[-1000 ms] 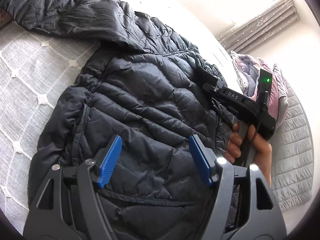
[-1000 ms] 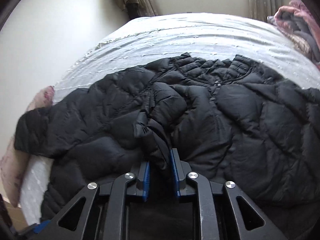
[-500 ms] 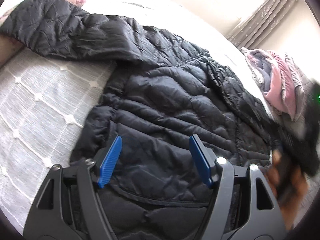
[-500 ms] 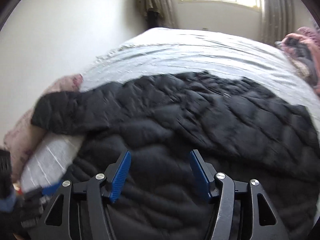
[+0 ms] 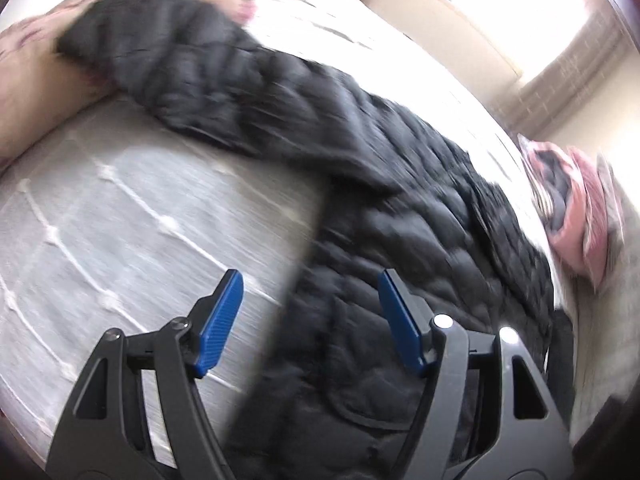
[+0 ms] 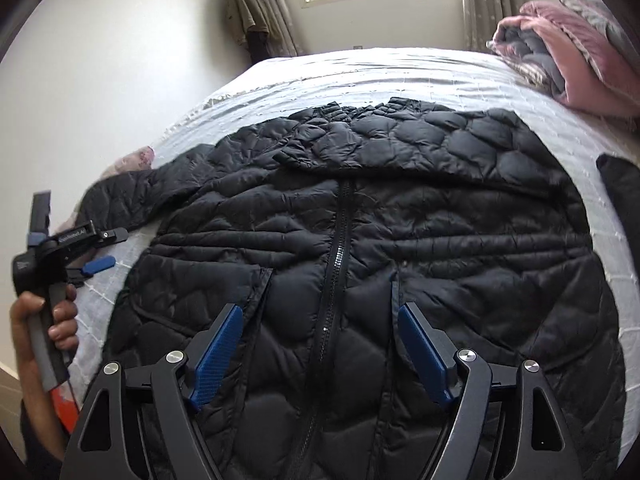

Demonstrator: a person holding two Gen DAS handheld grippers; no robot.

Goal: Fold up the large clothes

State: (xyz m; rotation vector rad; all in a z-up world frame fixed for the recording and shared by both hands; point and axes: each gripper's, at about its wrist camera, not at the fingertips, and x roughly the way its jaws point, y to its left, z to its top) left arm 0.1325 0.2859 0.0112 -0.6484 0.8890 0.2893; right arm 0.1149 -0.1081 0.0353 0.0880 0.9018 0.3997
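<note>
Big pale bed (image 6: pixel 400 68) fills the room, and the black puffer jacket (image 6: pixel 400 216) lies spread flat across it, zip up the middle, one sleeve folded over the chest, the other stretched out left. Pink bundle of bedding (image 6: pixel 568 52) sits at the far right corner. Right hand-held gripper (image 6: pixel 320 350) hovers over the hem, jaws opening, nothing between them. Left hand-held gripper (image 5: pixel 308 320) gapes wide at the jacket's edge, gripping nothing.

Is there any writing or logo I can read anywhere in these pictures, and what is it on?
Pale lettering on the left gripper body: too small and blurred to read.
Small pale mark on its handle end: unreadable.
Black jacket, bedspread, pink bedding: no text visible.
</note>
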